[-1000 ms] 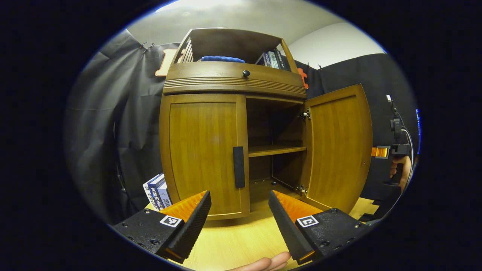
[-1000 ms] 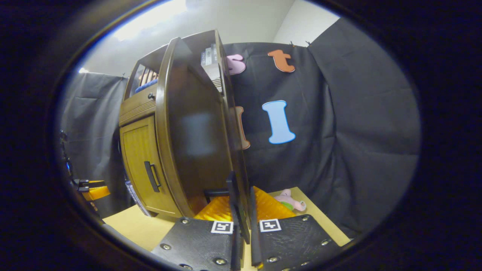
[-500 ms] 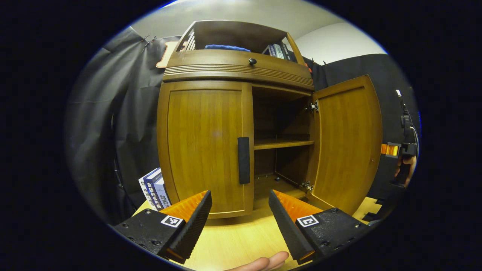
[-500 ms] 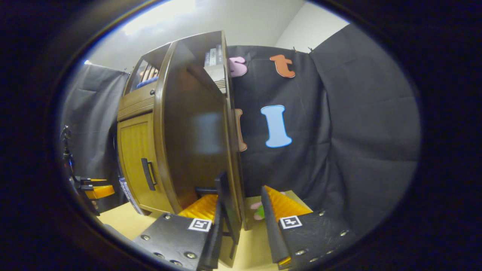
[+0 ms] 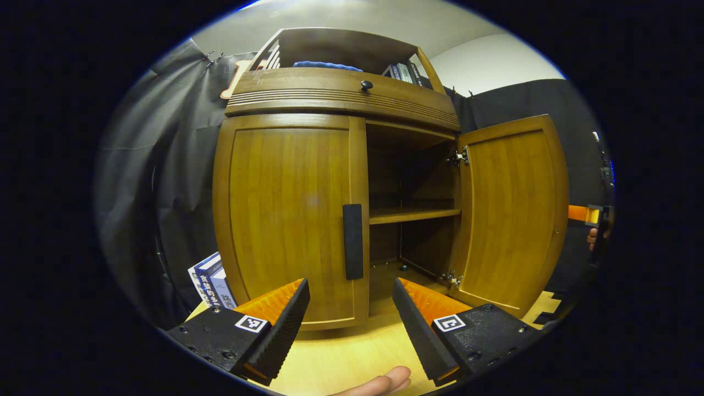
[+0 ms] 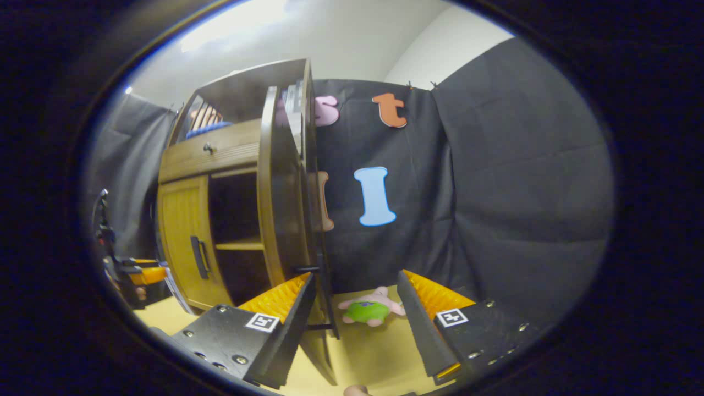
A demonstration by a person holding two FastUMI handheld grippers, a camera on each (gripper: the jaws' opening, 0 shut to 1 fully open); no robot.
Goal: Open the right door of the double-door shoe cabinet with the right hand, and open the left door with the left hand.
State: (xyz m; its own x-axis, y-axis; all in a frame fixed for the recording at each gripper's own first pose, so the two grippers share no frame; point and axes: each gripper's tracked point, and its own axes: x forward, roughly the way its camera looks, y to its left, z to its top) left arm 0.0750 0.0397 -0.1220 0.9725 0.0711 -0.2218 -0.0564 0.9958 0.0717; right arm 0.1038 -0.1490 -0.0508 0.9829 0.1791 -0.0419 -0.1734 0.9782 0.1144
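Both grippers wide & empty, left gripper (image 5: 350,308) w/ left door (image 5: 289,214) shut: could miss handle (image 5: 352,241), slip off; right gripper (image 6: 356,308) beside right door (image 6: 283,187) could bump it.

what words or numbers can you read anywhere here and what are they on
lower books, standing left of the cabinet: print on the spines, too blurred to quote.
upper books, on the cabinet's top shelf: spine print too small to read.
square markers on the left gripper and the right gripper: black-and-white patterns, no words or numbers.
So none of these gives a text that can be quoted.
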